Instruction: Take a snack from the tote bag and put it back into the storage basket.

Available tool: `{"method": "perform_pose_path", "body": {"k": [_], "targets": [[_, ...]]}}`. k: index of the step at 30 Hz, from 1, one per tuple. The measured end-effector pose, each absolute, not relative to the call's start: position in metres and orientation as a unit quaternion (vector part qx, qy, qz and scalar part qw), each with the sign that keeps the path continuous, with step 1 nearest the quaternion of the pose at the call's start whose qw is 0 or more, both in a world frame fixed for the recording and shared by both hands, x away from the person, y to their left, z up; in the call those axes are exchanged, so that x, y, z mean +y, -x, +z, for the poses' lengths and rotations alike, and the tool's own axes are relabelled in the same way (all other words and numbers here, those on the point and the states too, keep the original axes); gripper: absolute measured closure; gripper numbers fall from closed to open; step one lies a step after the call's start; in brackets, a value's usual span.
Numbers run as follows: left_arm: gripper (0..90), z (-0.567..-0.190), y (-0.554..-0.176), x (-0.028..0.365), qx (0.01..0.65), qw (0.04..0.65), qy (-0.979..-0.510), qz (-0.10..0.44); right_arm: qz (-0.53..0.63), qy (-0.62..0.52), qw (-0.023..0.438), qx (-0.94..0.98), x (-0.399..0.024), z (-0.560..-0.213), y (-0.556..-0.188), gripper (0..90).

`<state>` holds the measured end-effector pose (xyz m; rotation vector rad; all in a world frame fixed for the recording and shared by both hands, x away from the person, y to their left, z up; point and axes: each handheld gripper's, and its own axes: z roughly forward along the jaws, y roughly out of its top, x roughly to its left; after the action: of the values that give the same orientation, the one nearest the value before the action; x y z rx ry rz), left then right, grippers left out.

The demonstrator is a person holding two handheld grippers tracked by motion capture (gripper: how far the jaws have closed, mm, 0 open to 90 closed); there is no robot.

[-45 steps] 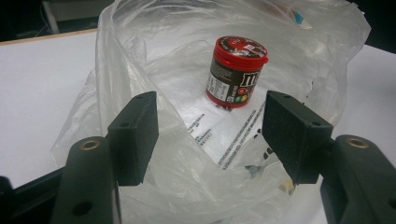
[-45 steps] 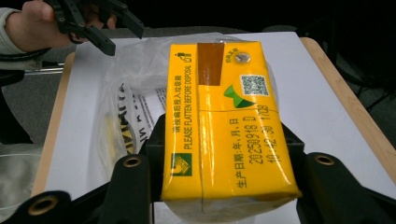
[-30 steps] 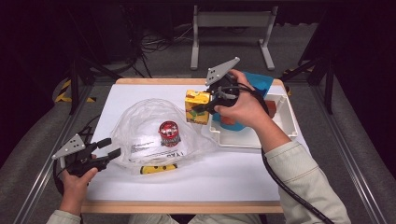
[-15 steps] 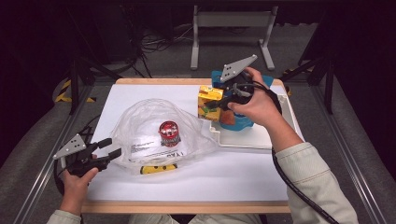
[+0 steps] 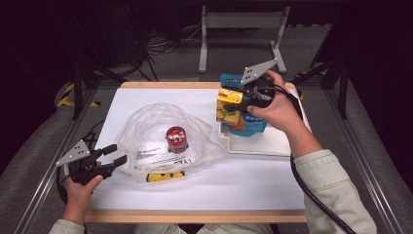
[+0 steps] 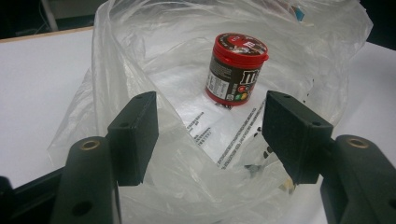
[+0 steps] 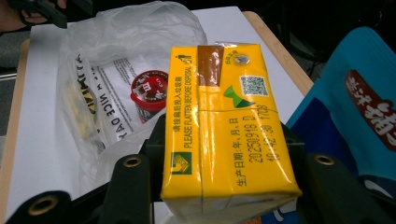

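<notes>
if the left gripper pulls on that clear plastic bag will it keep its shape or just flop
Probably flops: the clear plastic bag looks thin and crumpled. The red-lidded candy tub standing upright inside may tip or slide. The film could slip between the left gripper's open jaws.

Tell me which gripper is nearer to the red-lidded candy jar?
Left. The left gripper sits at the bag's edge beside the red-lidded candy jar; the right gripper is farther, over the tray.

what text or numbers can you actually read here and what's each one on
"PLEASE FLATTEN BEFORE DISPOSAL": yellow carton, clamped in the right hand-held gripper.
"20250918 D": date stamp on the same carton.
"m": red-lidded candy tub, inside the clear plastic bag.
Black print on the bag, Chinese characters on the carton and on the blue pouch: too blurred or partial to read.
</notes>
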<state>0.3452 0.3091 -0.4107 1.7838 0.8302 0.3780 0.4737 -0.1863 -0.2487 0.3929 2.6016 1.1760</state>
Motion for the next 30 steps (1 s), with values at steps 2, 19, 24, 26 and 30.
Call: {"method": "perform_pose_path", "body": {"k": [2, 19, 24, 26, 30], "targets": [[36.9, -0.411, -0.346, 0.309, 0.348, 0.539, -0.750, 0.159, 0.404, -0.135, 0.130, 0.895, -0.189, -0.250, -0.474, 54.5], [36.8, -0.411, -0.345, 0.309, 0.349, 0.539, -0.750, 0.159, 0.397, -0.131, 0.145, 0.897, -0.206, -0.275, -0.477, 54.4], [36.9, -0.411, -0.345, 0.310, 0.351, 0.539, -0.749, 0.159, 0.393, -0.130, 0.142, 0.899, -0.207, -0.285, -0.479, 54.5], [36.8, -0.411, -0.346, 0.309, 0.350, 0.540, -0.749, 0.158, 0.392, -0.130, 0.142, 0.900, -0.207, -0.289, -0.479, 54.5], [36.8, -0.411, -0.345, 0.310, 0.349, 0.540, -0.749, 0.159, 0.388, -0.130, 0.140, 0.902, -0.208, -0.295, -0.480, 54.5]]}}
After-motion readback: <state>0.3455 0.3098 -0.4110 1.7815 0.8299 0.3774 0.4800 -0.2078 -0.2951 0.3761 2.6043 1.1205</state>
